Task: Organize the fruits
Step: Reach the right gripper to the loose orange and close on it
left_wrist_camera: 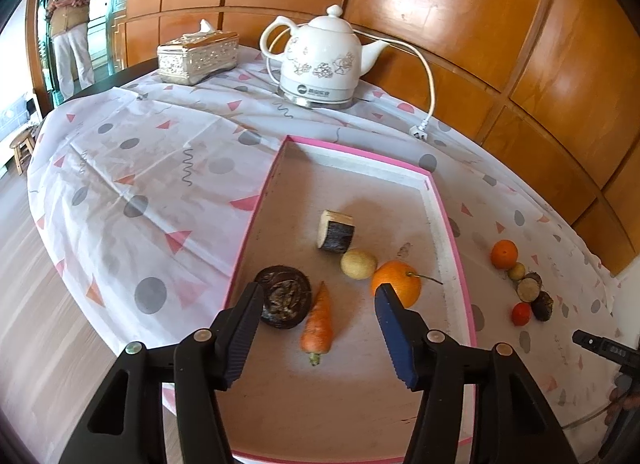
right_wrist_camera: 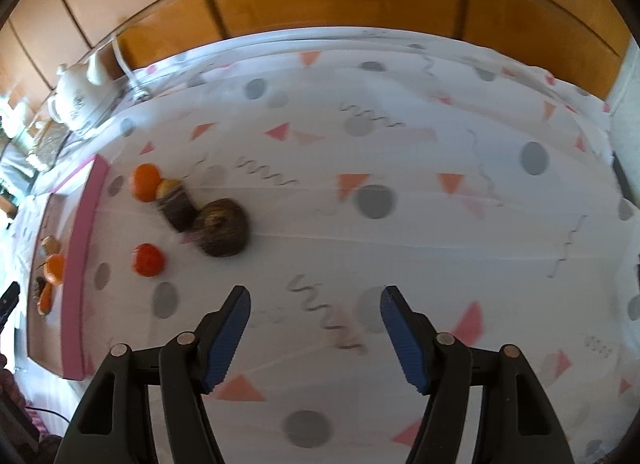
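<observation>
Blue ribbed pads on the left gripper (left_wrist_camera: pixel 316 296) stand apart, nothing clamped; a carrot (left_wrist_camera: pixel 318 320) lies between them on the tray floor, untouched. Dark round husk-like fruit (left_wrist_camera: pixel 283 292) sits just left of the carrot, beside the left finger; an orange (left_wrist_camera: pixel 396 282) with a stem sits behind the right finger tip. A pale yellow round fruit (left_wrist_camera: pixel 358 263) touches the orange's far-left side, and a cut log-like chunk (left_wrist_camera: pixel 336 231) lies just beyond it. All five are inside the pink-rimmed tray (left_wrist_camera: pixel 460 264). Right gripper (right_wrist_camera: pixel 316 304) also released, empty, over bare cloth, view blurred. Off the tray, on the right: a small orange (left_wrist_camera: pixel 504 254), small brownish round fruits (left_wrist_camera: pixel 528 289), a dark one (left_wrist_camera: pixel 543 306) and a red fruit (left_wrist_camera: pixel 521 314), clustered and touching mostly. White tablecloth (left_wrist_camera: pixel 160 168) with grey dots, pink triangles and squiggles covers the table. Far side: white floral kettle (left_wrist_camera: pixel 320 64) with an unplugged cord, ornate tissue box (left_wrist_camera: pixel 198 56). Orange wood panelling (left_wrist_camera: pixel 480 24) behind; a person (left_wrist_camera: pixel 72 24) stands far left.
</observation>
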The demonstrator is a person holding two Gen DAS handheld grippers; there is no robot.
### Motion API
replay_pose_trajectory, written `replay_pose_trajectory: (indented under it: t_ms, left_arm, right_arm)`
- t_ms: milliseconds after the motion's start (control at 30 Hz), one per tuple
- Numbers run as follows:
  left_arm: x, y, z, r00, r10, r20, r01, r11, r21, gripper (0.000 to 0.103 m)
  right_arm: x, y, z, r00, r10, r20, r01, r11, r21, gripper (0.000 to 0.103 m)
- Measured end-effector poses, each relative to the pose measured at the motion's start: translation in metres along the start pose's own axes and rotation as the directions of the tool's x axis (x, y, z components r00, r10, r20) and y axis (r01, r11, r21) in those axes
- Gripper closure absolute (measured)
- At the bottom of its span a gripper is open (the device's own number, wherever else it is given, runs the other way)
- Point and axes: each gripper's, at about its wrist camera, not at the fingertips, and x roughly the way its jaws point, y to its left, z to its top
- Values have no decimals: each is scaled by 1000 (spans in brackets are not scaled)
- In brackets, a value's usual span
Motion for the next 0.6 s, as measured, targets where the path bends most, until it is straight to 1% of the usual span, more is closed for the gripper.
replay_pose_trajectory:
  t_ms: [33, 133, 233, 467, 600]
  left_arm:
    - [0, 1, 0, 1000, 2, 0, -2, 1000, -3, 44]
    - [-2, 6, 0, 1000, 11, 1, -11, 1000, -14, 42]
    - [-2, 11, 0, 1000, 18, 0, -18, 1000, -26, 41]
    - [-4, 24, -1, 999, 35, -1, -35, 998, -57, 41]
    - [-5, 32, -1, 999, 47, -3, -47, 996, -73, 41]
  right_arm:
    - [1, 6, -1, 1000, 16, 1, -16, 1000, -9, 42]
    - [5, 22, 0, 999, 53, 0, -53, 998, -34, 42]
    - [8, 37, -1, 996, 88, -4, -88, 994, -63, 48]
    - [16, 76, -5, 986, 167, -17, -168, 978, -124, 48]
    - [18, 95, -3, 981, 196, -16, -196, 969, -153, 48]
